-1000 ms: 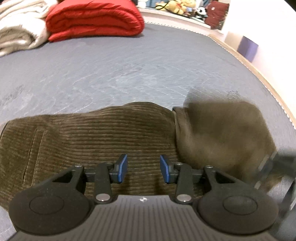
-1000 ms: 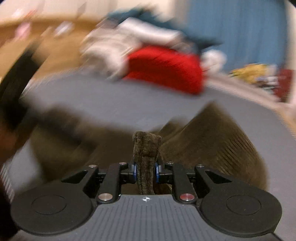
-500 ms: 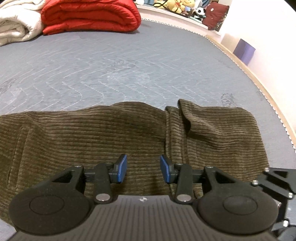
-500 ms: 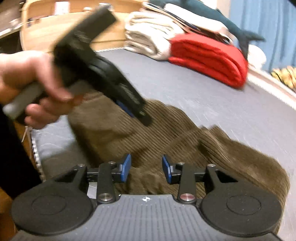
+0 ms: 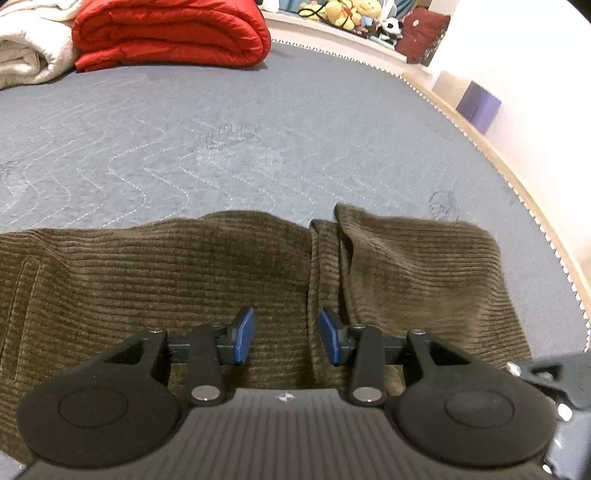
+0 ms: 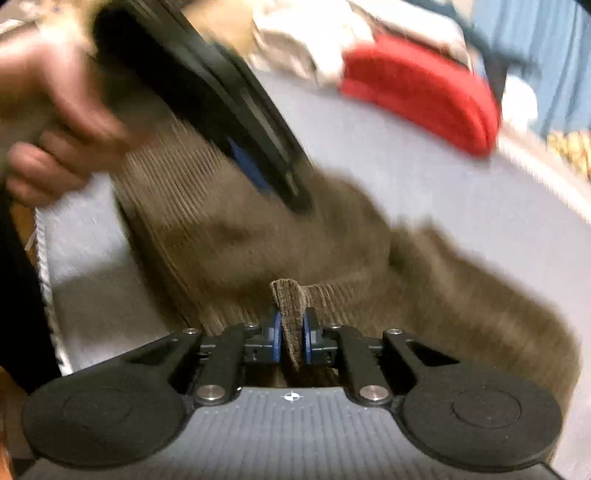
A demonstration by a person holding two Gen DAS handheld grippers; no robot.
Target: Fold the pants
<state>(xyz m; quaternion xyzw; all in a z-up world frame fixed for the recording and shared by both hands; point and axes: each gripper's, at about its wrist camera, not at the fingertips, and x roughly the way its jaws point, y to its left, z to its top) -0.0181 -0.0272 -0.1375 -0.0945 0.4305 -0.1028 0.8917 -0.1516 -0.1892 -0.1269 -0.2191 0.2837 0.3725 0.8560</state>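
Note:
Brown corduroy pants (image 5: pixel 184 280) lie across the near part of a grey quilted bed cover (image 5: pixel 258 129), with one end folded over at the right (image 5: pixel 417 269). My left gripper (image 5: pixel 284 338) hovers open just above the cloth, nothing between its blue pads. In the blurred right wrist view, my right gripper (image 6: pixel 291 339) has its jaws closing on a raised fold of the pants (image 6: pixel 290 302), and the pads press on it. The left gripper (image 6: pixel 207 92), held by a hand (image 6: pixel 48 122), slants over the pants (image 6: pixel 258 236) there. A corner of the right gripper (image 5: pixel 554 373) shows at lower right.
A folded red quilt (image 5: pixel 170 33) and a white blanket (image 5: pixel 29 55) lie at the far end of the bed. Plush toys (image 5: pixel 340 14) line a ledge behind. A purple box (image 5: pixel 478 107) stands by the right wall, past the stitched bed edge (image 5: pixel 517 192).
The right gripper held a fold, let it go and stood open half a second ago, and is now pinched on a fold of pants again. The left gripper stayed open over the cloth.

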